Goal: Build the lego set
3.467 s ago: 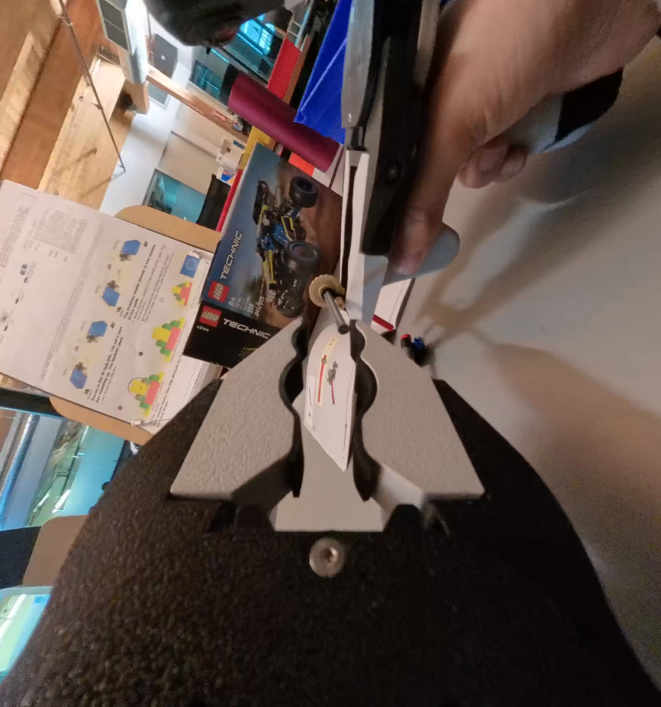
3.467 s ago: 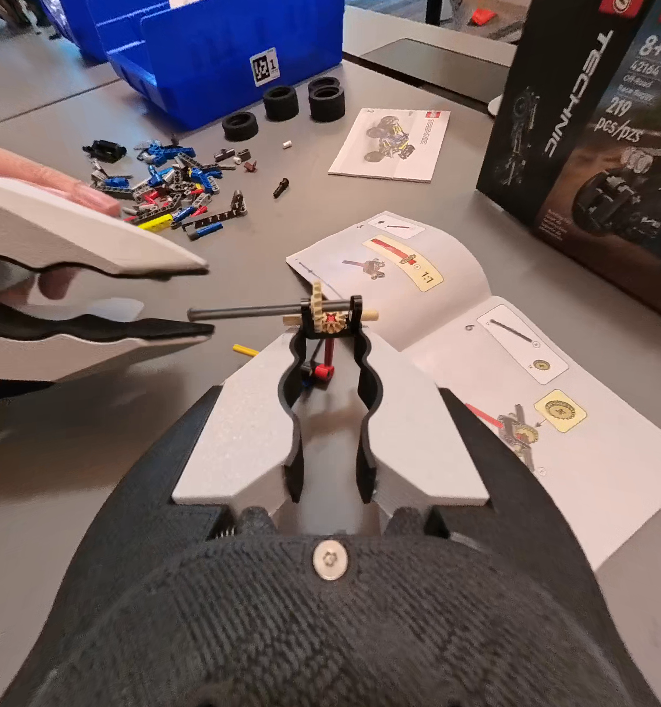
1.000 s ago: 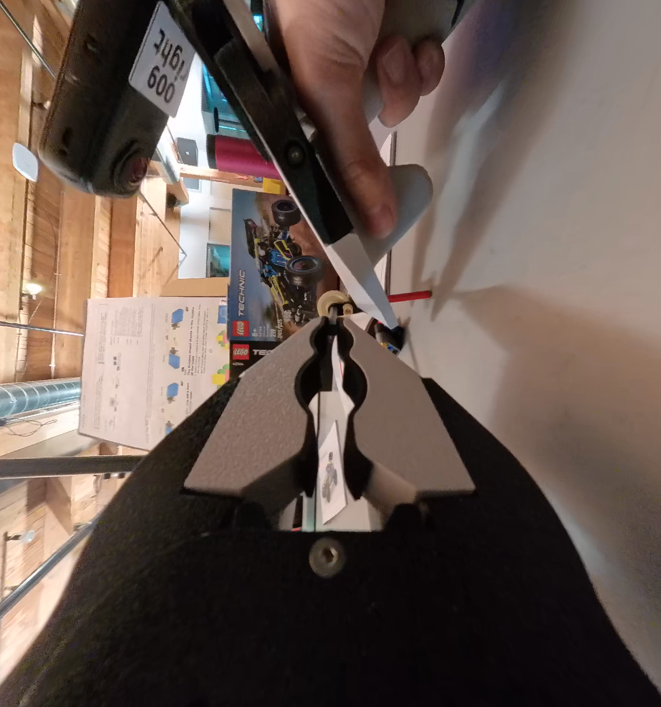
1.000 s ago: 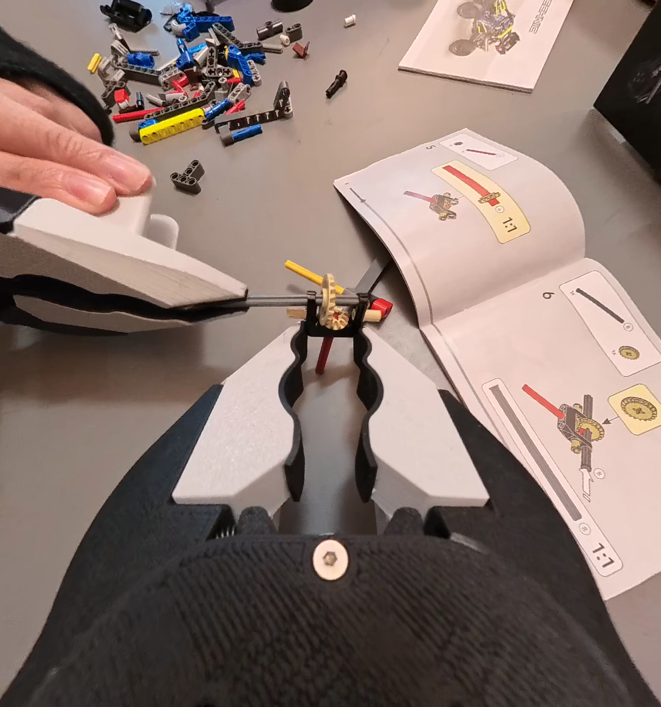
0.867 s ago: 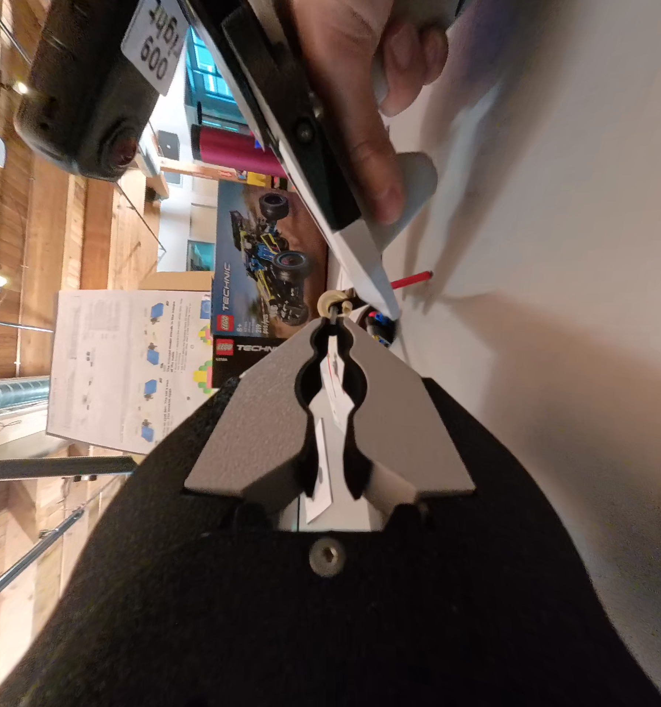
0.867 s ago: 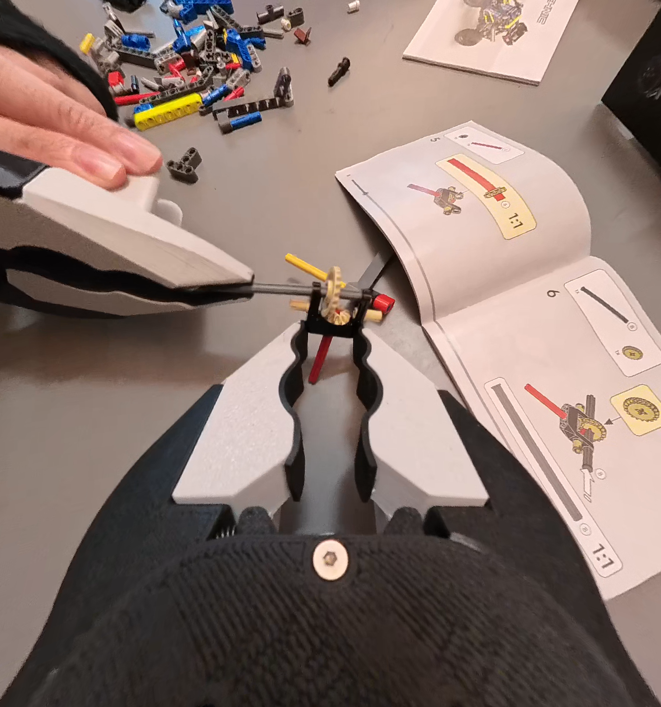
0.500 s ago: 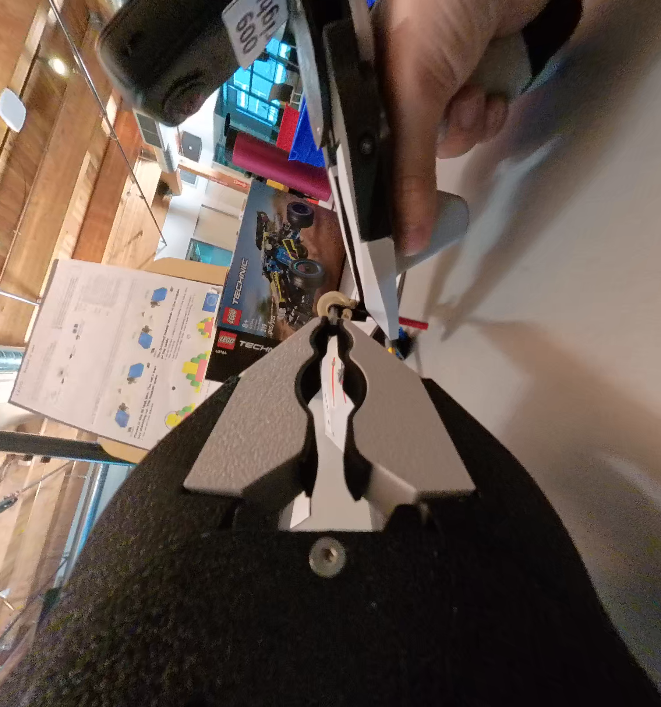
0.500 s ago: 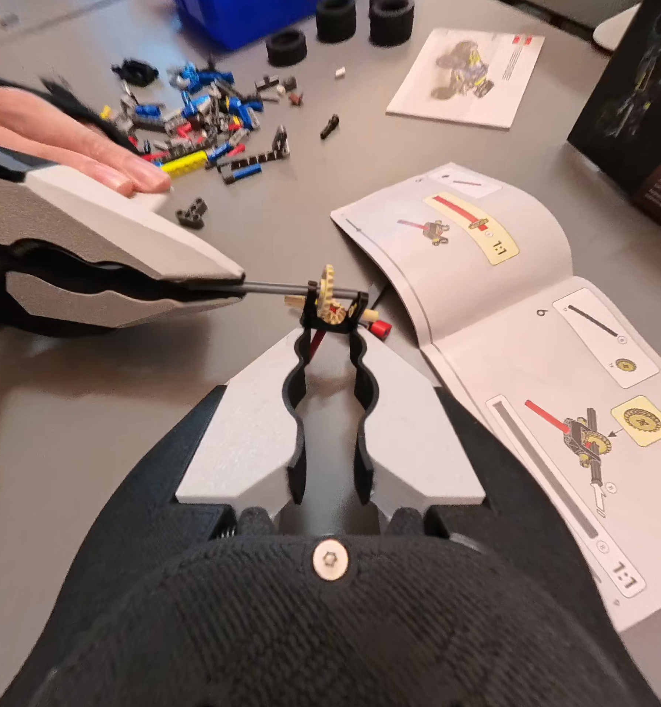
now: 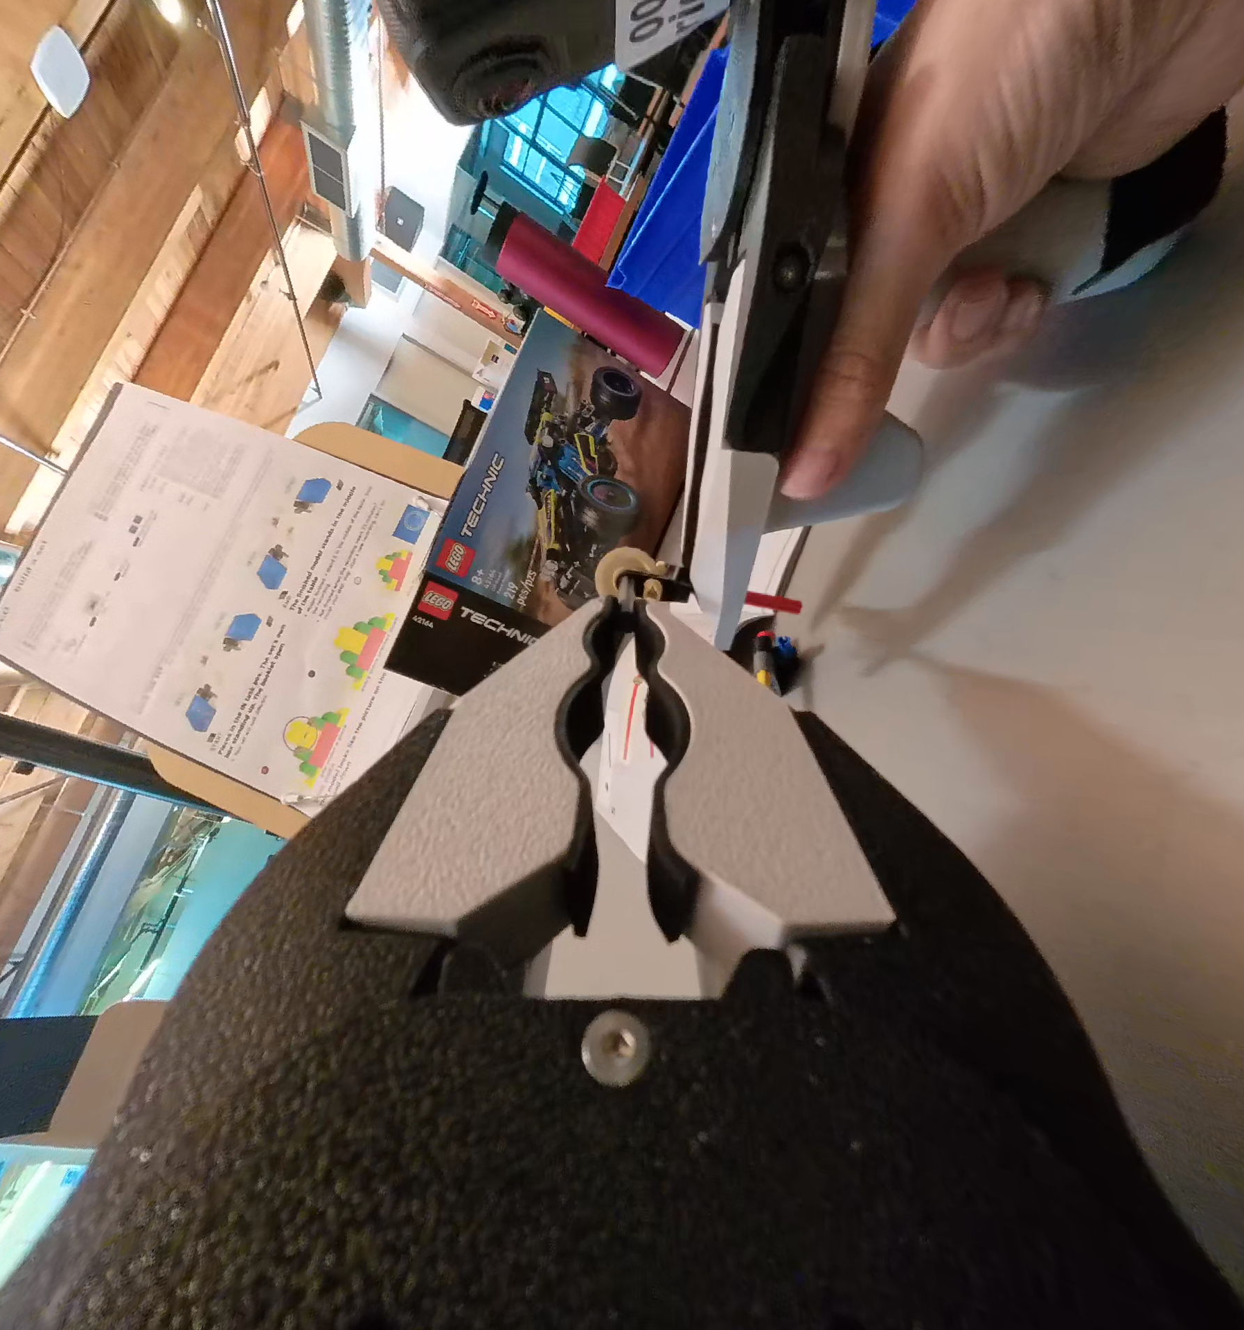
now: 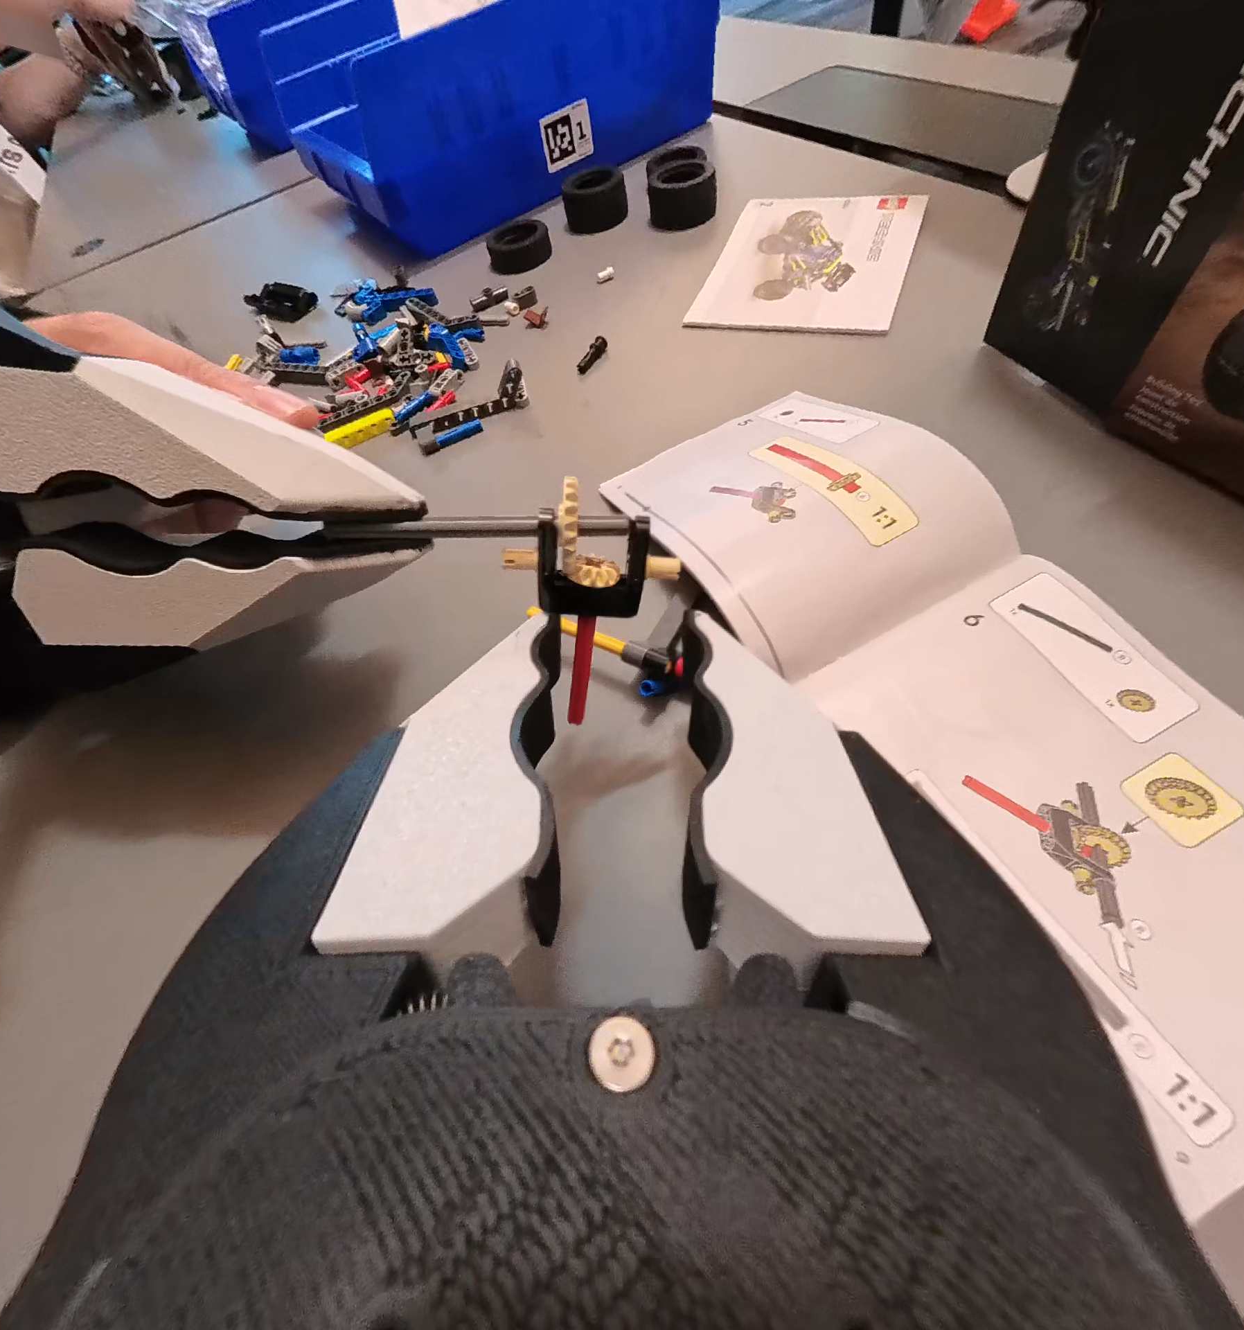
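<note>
My left gripper (image 9: 623,612) is shut on a long dark axle (image 10: 482,529); it also shows at the left of the right wrist view (image 10: 417,529). The axle runs through a black U-shaped frame (image 10: 590,594) with a tan gear (image 10: 570,518) and a red axle (image 10: 579,669) hanging down from it. My right gripper (image 10: 615,633) sits just under the frame. Its jaws stand a little wider than the frame, and the red axle hangs between them. The right gripper (image 9: 725,604) shows side-on in the left wrist view.
An open instruction booklet (image 10: 892,648) lies on the grey table at the right. A pile of loose pieces (image 10: 389,367), black tyres (image 10: 594,198), blue bins (image 10: 504,108), a second booklet (image 10: 806,266) and the set box (image 10: 1144,252) are farther back. A yellow axle (image 10: 597,637) lies under the frame. The grippers' ends are close to 6 centimetres from one another.
My right gripper's jaws have spread slightly and no longer pinch the frame. The frame now hangs on the axle held by my left gripper, just above the right fingertips.
</note>
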The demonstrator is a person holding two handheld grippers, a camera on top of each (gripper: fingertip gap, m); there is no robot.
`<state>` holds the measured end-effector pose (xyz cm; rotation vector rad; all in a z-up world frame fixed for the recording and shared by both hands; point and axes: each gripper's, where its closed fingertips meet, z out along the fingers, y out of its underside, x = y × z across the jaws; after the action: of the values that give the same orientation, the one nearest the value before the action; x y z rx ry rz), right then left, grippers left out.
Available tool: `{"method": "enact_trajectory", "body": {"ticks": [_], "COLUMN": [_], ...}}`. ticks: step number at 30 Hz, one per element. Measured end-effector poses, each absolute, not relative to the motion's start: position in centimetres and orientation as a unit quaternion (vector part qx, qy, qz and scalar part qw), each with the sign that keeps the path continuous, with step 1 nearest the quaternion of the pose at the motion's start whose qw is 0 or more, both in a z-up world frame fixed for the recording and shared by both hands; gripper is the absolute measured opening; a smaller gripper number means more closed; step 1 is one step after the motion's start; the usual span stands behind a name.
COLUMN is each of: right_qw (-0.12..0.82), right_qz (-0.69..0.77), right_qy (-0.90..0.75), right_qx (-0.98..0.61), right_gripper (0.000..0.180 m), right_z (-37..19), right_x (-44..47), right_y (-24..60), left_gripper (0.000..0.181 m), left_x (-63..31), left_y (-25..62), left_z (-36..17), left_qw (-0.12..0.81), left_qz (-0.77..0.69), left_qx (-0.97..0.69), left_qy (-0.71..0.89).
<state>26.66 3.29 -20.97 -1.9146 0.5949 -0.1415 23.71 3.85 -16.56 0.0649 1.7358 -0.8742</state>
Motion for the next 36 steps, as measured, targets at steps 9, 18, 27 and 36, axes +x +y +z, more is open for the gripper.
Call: {"method": "enact_trajectory", "body": {"ticks": [9, 18, 27, 36], "right_qw": [0.555, 0.579, 0.576, 0.485], "right_qz": [-0.07, -0.082, -0.098, -0.116], "right_qy": [0.226, 0.224, 0.214, 0.201], "right_qx": [-0.798, -0.78, -0.782, -0.843], "right_gripper": [0.045, 0.033, 0.023, 0.023], "right_z": [-20.2, -19.2, -19.2, -22.1], "right_x": [26.4, 26.6, 26.7, 26.4], "right_y": [3.7, 4.1, 4.2, 3.1], "left_gripper": [0.002, 0.002, 0.002, 0.002], "left_x": [23.8, 23.4, 23.6, 23.7], "left_y": [4.1, 3.6, 3.7, 3.6], "left_z": [-16.2, -16.0, -16.1, -18.7], "left_qw": [0.575, 0.574, 0.563, 0.571], "left_qz": [-0.365, -0.376, -0.388, -0.317], "left_qx": [0.019, 0.021, 0.008, 0.052], "left_qy": [0.732, 0.727, 0.729, 0.756]}}
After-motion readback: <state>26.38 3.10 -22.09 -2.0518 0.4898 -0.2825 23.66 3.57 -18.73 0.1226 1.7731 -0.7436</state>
